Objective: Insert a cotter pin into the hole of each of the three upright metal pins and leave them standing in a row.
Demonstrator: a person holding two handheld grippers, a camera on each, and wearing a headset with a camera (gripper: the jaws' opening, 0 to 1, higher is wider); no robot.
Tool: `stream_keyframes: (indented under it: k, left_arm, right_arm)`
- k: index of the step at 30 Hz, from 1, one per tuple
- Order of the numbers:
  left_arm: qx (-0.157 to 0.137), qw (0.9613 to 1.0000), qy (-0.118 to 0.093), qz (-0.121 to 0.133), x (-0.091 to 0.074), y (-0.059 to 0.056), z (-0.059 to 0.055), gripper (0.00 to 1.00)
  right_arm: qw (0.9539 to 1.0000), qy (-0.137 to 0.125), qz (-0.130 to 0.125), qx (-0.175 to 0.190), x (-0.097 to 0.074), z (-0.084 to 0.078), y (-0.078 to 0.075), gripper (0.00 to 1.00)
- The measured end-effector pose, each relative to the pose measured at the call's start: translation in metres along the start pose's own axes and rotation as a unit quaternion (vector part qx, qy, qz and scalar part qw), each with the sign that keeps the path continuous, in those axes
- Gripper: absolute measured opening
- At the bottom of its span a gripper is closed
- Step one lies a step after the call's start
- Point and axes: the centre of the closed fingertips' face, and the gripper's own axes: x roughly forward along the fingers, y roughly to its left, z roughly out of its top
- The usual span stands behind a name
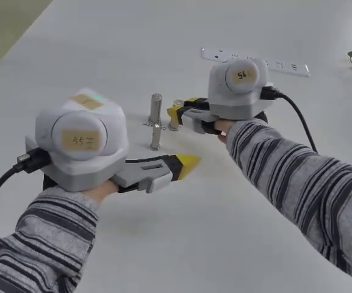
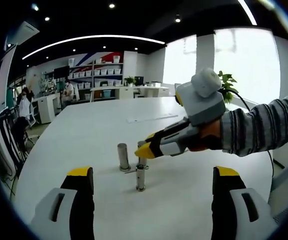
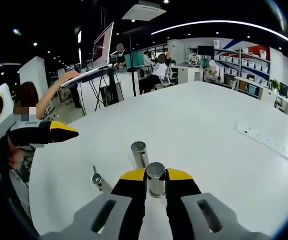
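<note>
Right tool [image 3: 155, 176] is clenched on the held pin [image 3: 156, 181]. Its yellow tips pinch the pin just under the top, and the pin stands upright on the white desk [image 1: 218, 232].

Easiest landmark is the front pin [image 1: 156, 138], the upright one closest to the person. A cotter [image 1: 149, 125] pokes out sideways near its top (it's tiny, so can't tell how far in it sits).

The held pin is just beside the front pin, behind it and off to the right in the head view. The back pin [image 1: 156, 105] stands straight behind the front pin, upright, a bit apart from it, with nothing touching it. So those two line up and the held one sits off to the side.

Left tool [image 2: 152, 174] is released, jaws spread wide and gripping nothing. In the head view its yellow tip is near the front pin, on the person's side and to the right, not touching. Can't tell whether it rests on the desk or hangs just over it. In the left gripper view the front pin shows ahead between the open jaws, clear of both.

A power strip [image 1: 258, 61] lies well beyond the front pin, toward the far right of the desk.
</note>
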Motion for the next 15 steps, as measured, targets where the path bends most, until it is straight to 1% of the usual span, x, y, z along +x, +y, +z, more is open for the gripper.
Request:
stream_keyframes:
  k: [5,7,10,15]
  left_arm:
    - [-0.001,1.0,0.003,-0.002,-0.001,0.0,-0.001,0.99]
    - [-0.001,1.0,0.007,-0.002,-0.001,0.0,-0.003,0.99]
    - [-0.004,0.9999,0.012,-0.005,0.0,-0.001,-0.005,0.99]
    - [-0.006,0.9999,0.009,-0.012,0.0,-0.005,-0.003,0.98]
  right_arm:
    - [1.0,0.008,0.0,-0.001,-0.003,-0.001,0.002,0.08]
    - [0.9999,0.01,-0.001,-0.003,-0.007,-0.002,0.005,0.08]
    - [0.9998,0.01,-0.002,-0.019,-0.013,-0.003,0.007,0.08]
    - [0.9996,0.012,-0.003,-0.026,-0.025,-0.009,0.01,0.08]
